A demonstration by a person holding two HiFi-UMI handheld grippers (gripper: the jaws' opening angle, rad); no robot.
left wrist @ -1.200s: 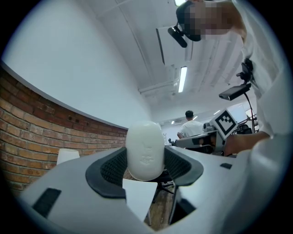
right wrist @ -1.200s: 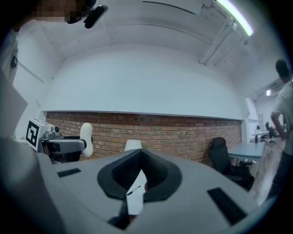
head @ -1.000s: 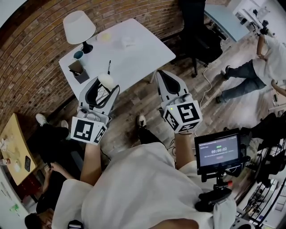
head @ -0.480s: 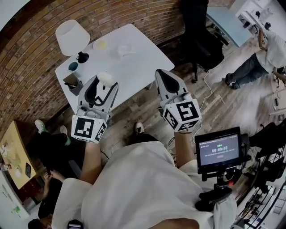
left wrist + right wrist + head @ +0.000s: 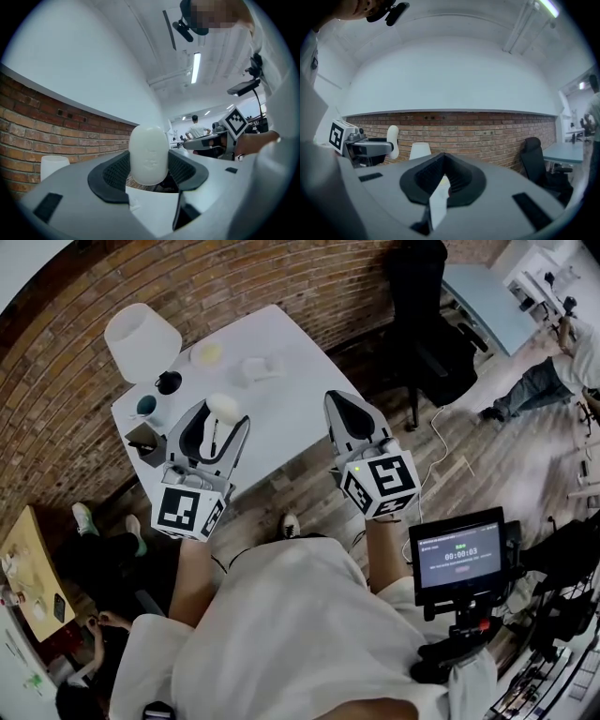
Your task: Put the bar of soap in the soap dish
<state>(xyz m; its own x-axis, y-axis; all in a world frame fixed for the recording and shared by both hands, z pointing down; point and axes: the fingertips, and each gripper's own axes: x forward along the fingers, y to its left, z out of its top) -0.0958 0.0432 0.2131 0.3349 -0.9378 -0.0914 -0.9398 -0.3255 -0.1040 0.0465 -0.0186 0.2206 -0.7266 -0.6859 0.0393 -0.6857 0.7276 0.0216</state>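
A white oval bar of soap stands upright between the tips of my left gripper, which is shut on it above the near edge of the white table. In the left gripper view the soap fills the middle, clamped between the black pads. On the table's far side lies a pale dish-like thing, with a yellowish round thing beside it. My right gripper hovers at the table's near right edge, shut with nothing in it. From the right gripper view the soap shows at the left.
A white lamp, a teal cup and a dark pen holder stand at the table's left. A black office chair is right of the table. A small monitor is by my right arm. People are at the far right and lower left.
The table has drawn nearer under both grippers; the left gripper with the soap now hangs over the table's near edge. Both grippers keep their grip state.
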